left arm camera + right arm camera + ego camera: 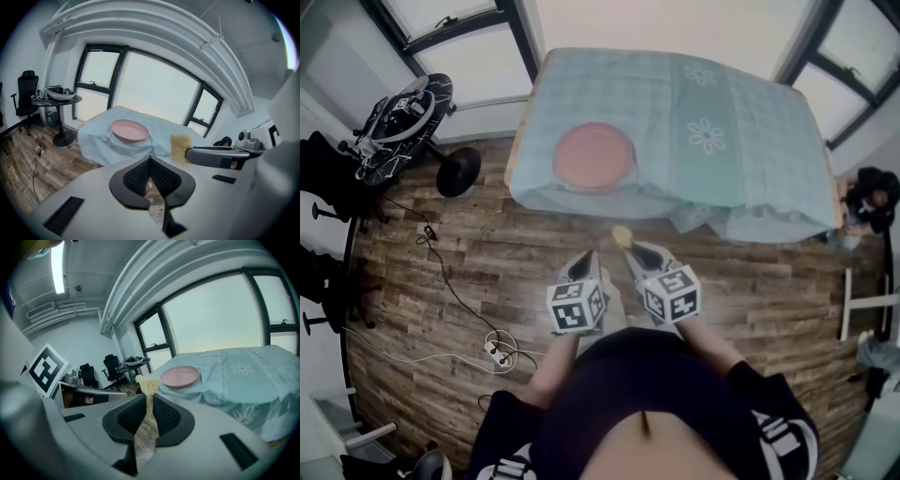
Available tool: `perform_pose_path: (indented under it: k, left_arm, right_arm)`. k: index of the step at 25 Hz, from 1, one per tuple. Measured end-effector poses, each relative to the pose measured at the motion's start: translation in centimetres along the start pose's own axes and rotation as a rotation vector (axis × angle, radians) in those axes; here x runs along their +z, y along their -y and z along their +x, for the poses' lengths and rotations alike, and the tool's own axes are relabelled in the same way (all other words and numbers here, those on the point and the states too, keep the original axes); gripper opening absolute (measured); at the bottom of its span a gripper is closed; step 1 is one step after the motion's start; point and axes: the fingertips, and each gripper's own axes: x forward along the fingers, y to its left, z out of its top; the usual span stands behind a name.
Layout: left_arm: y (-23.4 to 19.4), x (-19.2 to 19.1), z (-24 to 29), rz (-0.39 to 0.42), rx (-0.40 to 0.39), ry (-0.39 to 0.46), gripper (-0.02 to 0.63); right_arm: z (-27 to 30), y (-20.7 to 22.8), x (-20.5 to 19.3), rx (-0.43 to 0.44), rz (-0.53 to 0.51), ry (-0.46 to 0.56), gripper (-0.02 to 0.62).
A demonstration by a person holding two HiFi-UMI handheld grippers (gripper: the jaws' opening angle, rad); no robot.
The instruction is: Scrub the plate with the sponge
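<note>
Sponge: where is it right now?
The sponge is pinched in the right gripper, over the wooden floor, short of the table bearing the pink plate.

Plate [593, 156]: pink, round, shallow, right way up on the cloth-covered desk [750, 112], toward its 9 o'clock end.
Sponge [148, 383]: yellow, coarse, pinched in right claw [149, 397], at plate's 6 o'clock, off the desk.
</note>
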Motion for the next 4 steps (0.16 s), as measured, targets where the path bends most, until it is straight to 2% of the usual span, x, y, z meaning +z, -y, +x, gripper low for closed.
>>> perform_pose_path:
  k: [4]
  left_arm:
    - [0.35,-0.72,-0.66,-0.009,0.001,0.001,0.003]
  right_arm:
    - [-0.57,-0.33,-0.38,0.002,-0.011,-0.006,0.052]
